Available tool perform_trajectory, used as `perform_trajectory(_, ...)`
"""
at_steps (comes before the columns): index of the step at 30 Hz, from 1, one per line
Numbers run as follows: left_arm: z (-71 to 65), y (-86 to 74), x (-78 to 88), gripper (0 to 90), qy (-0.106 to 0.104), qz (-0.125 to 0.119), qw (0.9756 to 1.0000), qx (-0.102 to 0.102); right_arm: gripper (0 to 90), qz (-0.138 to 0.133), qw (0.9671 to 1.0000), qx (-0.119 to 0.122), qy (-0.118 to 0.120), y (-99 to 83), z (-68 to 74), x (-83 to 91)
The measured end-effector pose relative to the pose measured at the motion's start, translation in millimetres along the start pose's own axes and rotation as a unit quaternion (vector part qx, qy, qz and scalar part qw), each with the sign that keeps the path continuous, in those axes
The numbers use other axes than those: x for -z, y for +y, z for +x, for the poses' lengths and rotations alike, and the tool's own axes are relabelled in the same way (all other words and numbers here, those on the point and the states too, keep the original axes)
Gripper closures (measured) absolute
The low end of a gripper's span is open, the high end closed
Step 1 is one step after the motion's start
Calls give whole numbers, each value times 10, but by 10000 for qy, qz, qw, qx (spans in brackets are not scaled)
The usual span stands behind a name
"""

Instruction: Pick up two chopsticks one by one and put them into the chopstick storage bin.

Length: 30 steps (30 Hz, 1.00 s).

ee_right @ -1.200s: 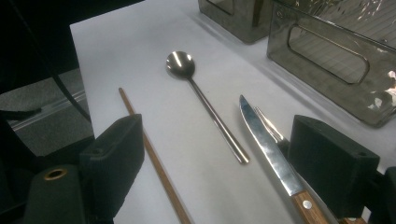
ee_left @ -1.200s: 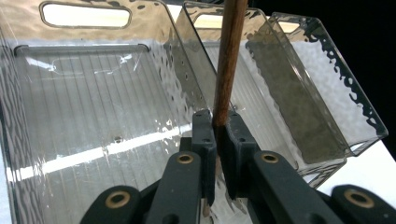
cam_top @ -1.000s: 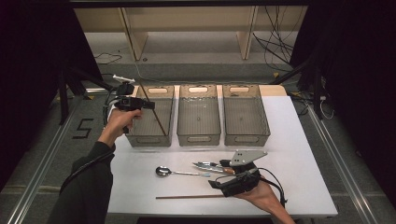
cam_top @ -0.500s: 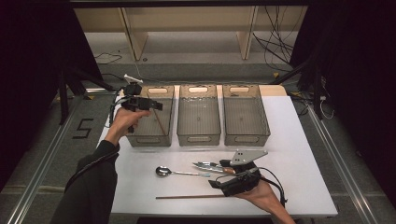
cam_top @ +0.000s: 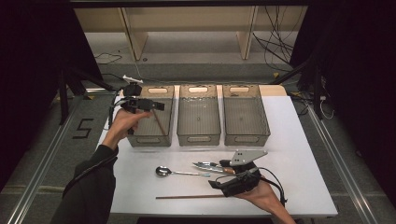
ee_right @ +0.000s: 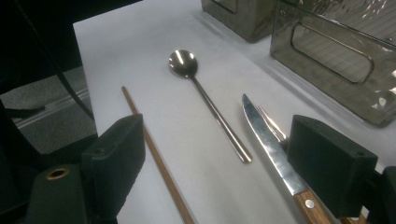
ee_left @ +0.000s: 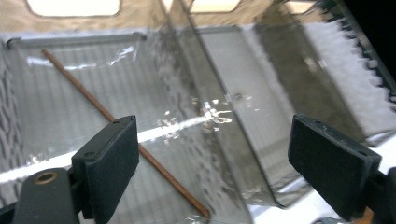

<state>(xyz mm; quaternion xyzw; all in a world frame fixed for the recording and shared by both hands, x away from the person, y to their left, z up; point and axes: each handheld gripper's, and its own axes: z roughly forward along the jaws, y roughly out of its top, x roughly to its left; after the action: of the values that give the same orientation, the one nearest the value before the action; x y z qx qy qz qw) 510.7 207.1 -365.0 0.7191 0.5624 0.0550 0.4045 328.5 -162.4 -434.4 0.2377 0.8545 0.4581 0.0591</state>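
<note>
- I'm looking at a lab-style recording bay, not a home.
- White table (cam_top: 299,140) sits between dark curtained sides, cables (cam_top: 275,46) trailing on the grey floor behind.
- Taped number five (cam_top: 82,129) marks the floor; three identical clear bins (cam_top: 246,138) line up in a row.

We see a white table (cam_top: 299,154) carrying three smoky grey, see-through bins (cam_top: 198,115), their walls finely ribbed. A reddish-brown chopstick (ee_left: 121,125) lies in the left bin (cam_top: 150,122), and another brown one (ee_right: 156,161) lies on the white top. The spoon (ee_right: 205,100) and the knife (ee_right: 271,147) blade are shiny silver; the knife handle is warm wood-brown with a silver rivet. Both grippers' pads (ee_right: 116,158) are matte black
</note>
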Motion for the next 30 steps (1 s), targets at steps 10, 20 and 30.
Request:
perform_trajectory(10, -157, -339, 261, 160, -357, -416, 9979, -337, 225, 433, 9988, 193, 146, 22, 67, -54)
perform_trajectory(20, -276, -930, 283, 159, -719, -706, 9931, -593, 267, 1035, 9932, 445, 279, 43, 136, -148)
perform_trajectory(30, -359, -1250, 309, 157, -665, -847, 9888, -1032, 312, 1490, 9859, 700, 310, 86, 200, -231)
